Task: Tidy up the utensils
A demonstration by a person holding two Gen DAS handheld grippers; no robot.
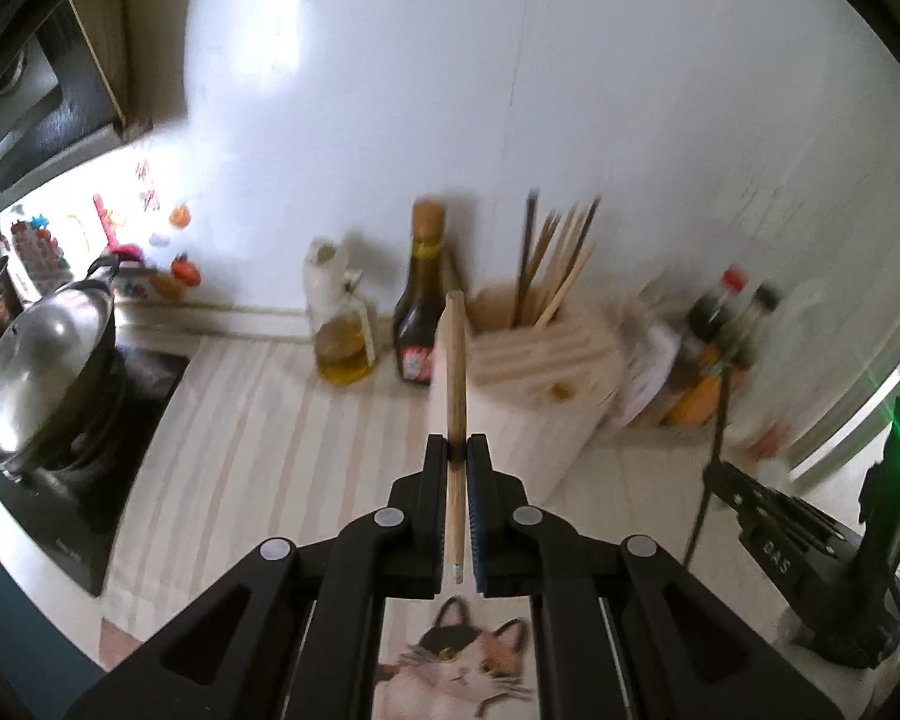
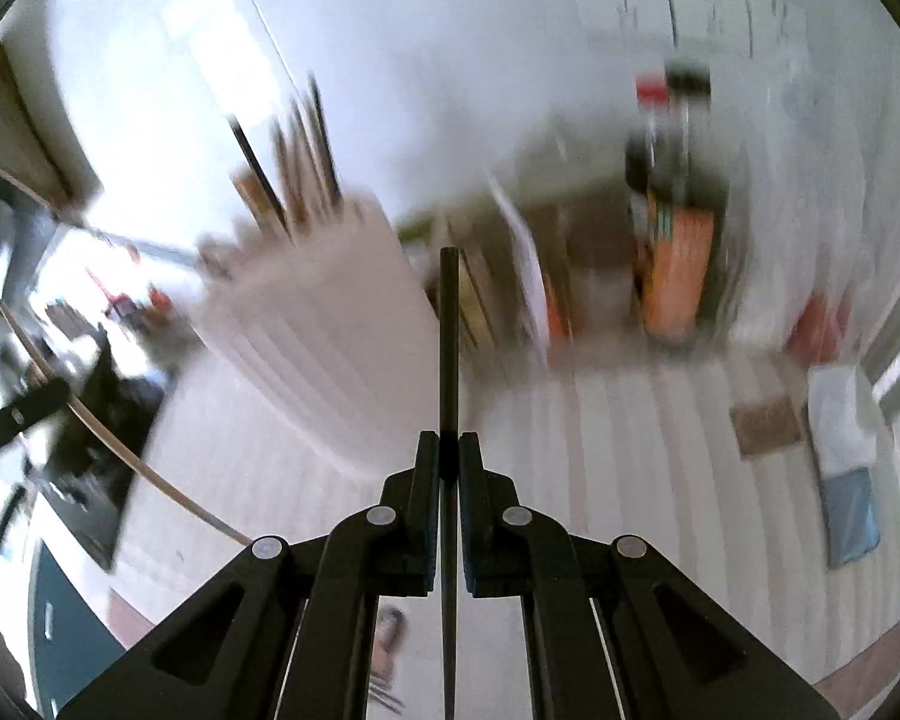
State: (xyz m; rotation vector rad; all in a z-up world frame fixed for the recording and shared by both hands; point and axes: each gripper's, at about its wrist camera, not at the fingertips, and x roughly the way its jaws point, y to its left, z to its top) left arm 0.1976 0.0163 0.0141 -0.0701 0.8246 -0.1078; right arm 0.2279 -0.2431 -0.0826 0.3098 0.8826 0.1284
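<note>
My left gripper (image 1: 458,447) is shut on a light wooden chopstick (image 1: 455,372) that points up and forward, above the counter in front of a pale wooden utensil block (image 1: 540,360). Several chopsticks (image 1: 555,258) stand in the block's top. My right gripper (image 2: 448,444) is shut on a black chopstick (image 2: 449,336), held upright. The right wrist view is blurred by motion; the block (image 2: 324,312) with its chopsticks (image 2: 294,156) lies to the left there. The right gripper also shows in the left wrist view (image 1: 768,510) at the right, with its black chopstick (image 1: 714,438).
An oil bottle (image 1: 339,330) and a dark sauce bottle (image 1: 420,306) stand by the wall left of the block. More bottles (image 1: 720,348) stand right of it. A lidded pot (image 1: 42,372) sits on the stove at the left. A cat-print mat (image 1: 456,672) lies below my left gripper.
</note>
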